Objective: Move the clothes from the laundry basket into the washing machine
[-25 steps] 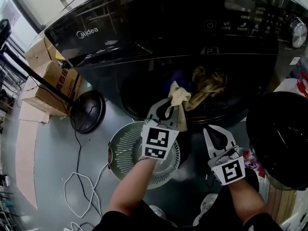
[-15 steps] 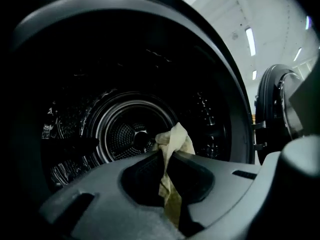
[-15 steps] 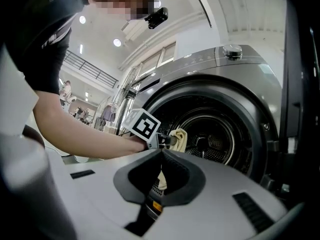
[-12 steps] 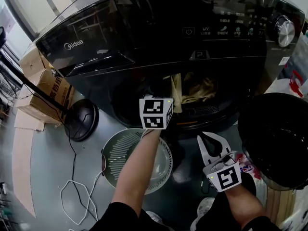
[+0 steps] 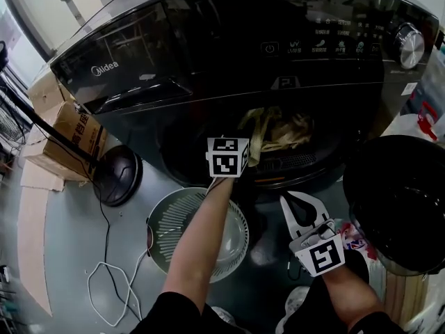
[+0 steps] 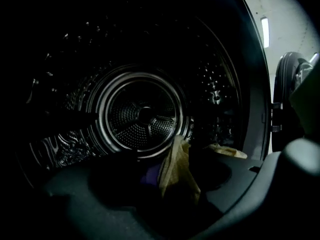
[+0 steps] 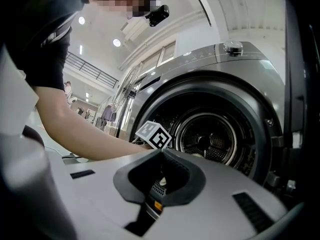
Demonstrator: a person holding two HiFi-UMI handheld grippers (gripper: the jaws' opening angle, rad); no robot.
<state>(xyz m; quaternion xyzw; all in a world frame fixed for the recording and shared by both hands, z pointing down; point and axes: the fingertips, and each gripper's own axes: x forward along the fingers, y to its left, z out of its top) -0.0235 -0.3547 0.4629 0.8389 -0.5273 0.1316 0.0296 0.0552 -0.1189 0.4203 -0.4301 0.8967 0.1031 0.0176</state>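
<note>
White round slatted plastic laundry basket [image 5: 174,218] sat low left of the dark grey front-loading washing machine [image 5: 208,54], probably parked close to the opening to keep each carry short. The part of it I could see looked empty.

My left gripper [image 6: 176,184] was reached into the perforated steel drum [image 6: 142,116]. Its jaws were spread and had just been opening; my read: a release. The tan crumpled cloth strip [image 6: 176,159] stood between them, just inside the drum mouth. Couldn't tell whether a pad touched it. In the left gripper view its long axis ran near upright, narrow end pointing at the drum's back wall, wide end toward me. More tan fabric [image 5: 288,131] lay just right of it.

Right gripper [image 7: 160,153] hung outside below the opening, jaws pressed together on nothing, likely kept clear of the reach. Black round door [image 5: 400,200] stood open far right.
</note>
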